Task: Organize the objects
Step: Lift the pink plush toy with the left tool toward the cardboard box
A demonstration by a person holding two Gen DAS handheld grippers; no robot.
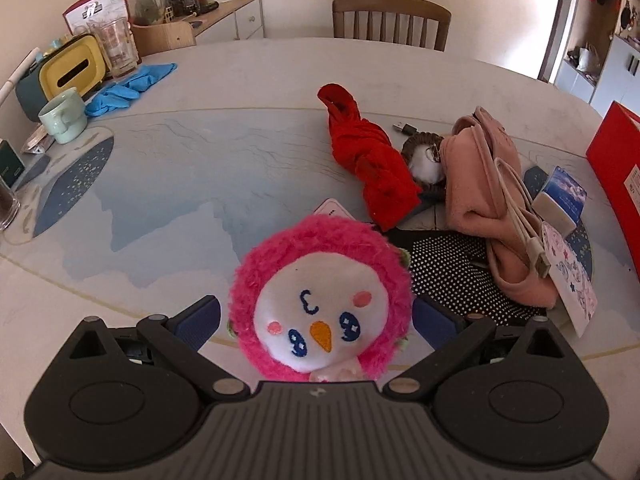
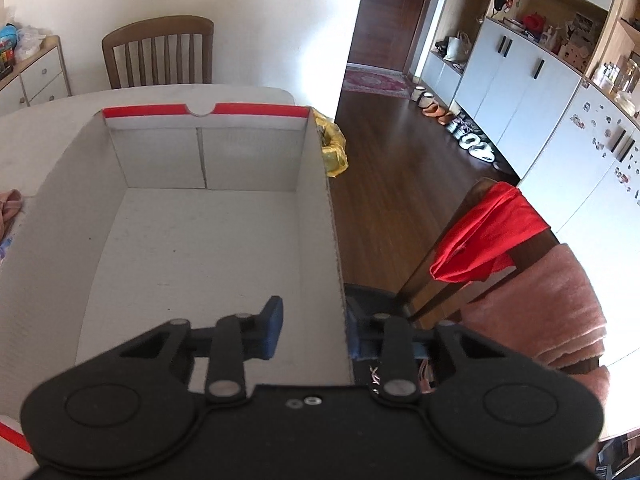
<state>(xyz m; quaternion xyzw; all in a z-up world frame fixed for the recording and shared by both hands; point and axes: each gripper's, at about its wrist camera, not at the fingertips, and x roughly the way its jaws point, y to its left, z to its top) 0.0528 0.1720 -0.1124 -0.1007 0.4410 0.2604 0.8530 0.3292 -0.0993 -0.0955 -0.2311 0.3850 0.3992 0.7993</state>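
A pink plush toy [image 1: 320,300] with a white face sits between the fingers of my left gripper [image 1: 316,320]; the jaws stand wide around it with small gaps on both sides. Beyond it on the table lie a red cloth [image 1: 368,160], a pink pouch [image 1: 492,204] with a white cable, a polka-dot cloth [image 1: 452,264] and a small blue-white box [image 1: 560,200]. My right gripper [image 2: 312,328] is open and straddles the right wall of an empty cardboard box [image 2: 200,248] with a red rim: left finger inside, right finger outside.
A mug [image 1: 64,116], yellow tissue box [image 1: 72,66], glass jug [image 1: 116,46] and blue gloves [image 1: 128,84] crowd the table's far left. A wooden chair [image 1: 390,20] stands behind the table. A chair with red cloth [image 2: 484,232] and pink towel [image 2: 560,308] is right of the box.
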